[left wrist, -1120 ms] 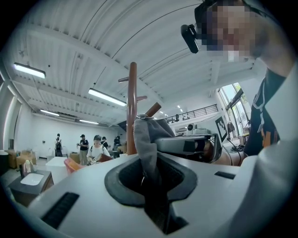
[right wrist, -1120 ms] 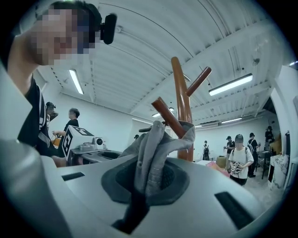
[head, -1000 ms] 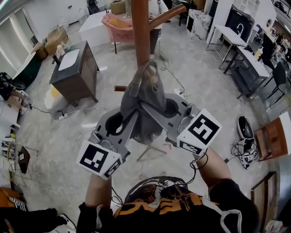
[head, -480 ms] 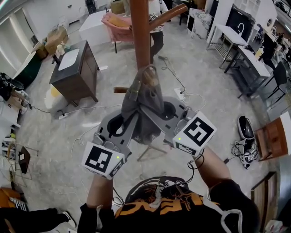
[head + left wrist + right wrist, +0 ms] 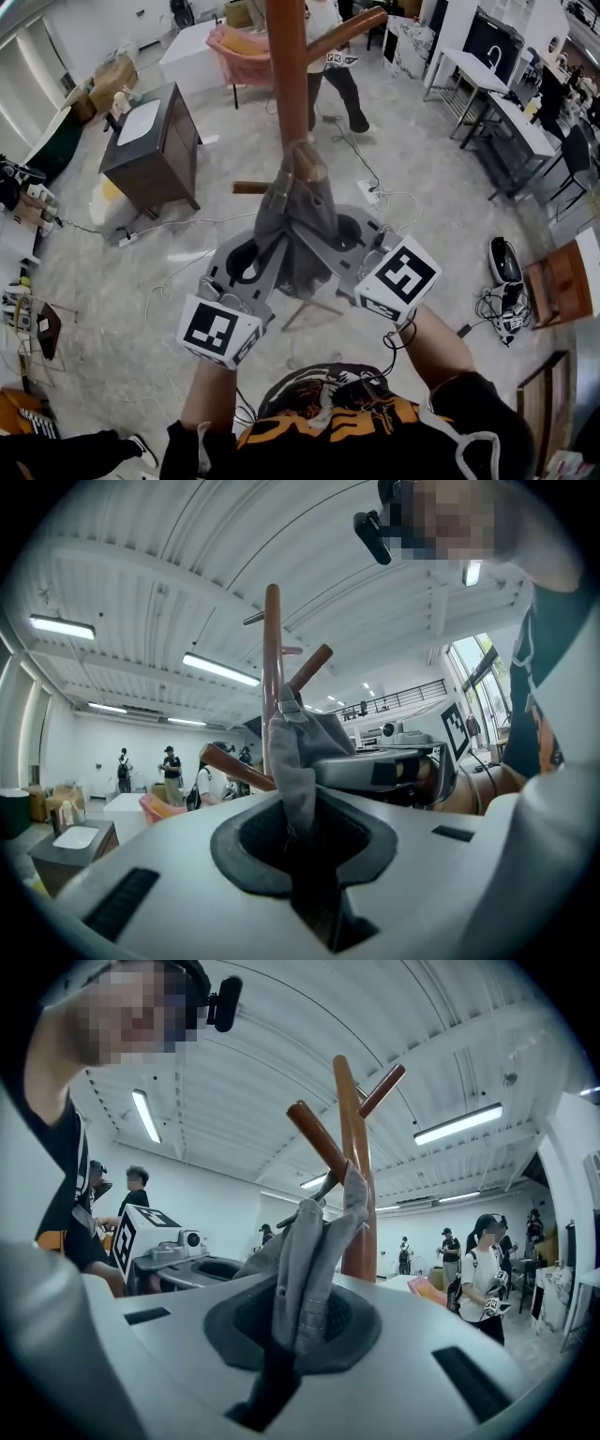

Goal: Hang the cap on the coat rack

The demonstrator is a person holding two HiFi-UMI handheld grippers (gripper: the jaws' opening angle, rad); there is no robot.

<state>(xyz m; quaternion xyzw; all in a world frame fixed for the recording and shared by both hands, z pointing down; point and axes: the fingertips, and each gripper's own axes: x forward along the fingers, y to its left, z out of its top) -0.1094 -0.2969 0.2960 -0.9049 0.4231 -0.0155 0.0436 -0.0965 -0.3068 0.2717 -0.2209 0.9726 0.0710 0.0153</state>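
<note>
A grey cap [image 5: 298,225] hangs stretched between my two grippers, right against the brown pole of the coat rack [image 5: 286,75]. My left gripper [image 5: 277,251] is shut on the cap's left edge; its fabric [image 5: 292,761] runs up out of the jaws. My right gripper [image 5: 317,242] is shut on the cap's right edge, where the folded cloth [image 5: 309,1260] bunches between the jaws. The cap's top touches a slanted peg [image 5: 319,1138] where it meets the pole [image 5: 354,1176]. Whether it rests over the peg is hidden by cloth. Another peg [image 5: 234,766] sticks out lower left.
A second upper peg [image 5: 347,33] juts to the right. On the floor stand a dark cabinet [image 5: 150,141] to the left, a pink chair [image 5: 239,56] behind the rack, cables [image 5: 375,197] and tables [image 5: 506,112] at right. A person [image 5: 328,56] walks beyond the rack.
Both grippers have sunk a little with the cap still held between them. The person beyond the rack has stepped further into view.
</note>
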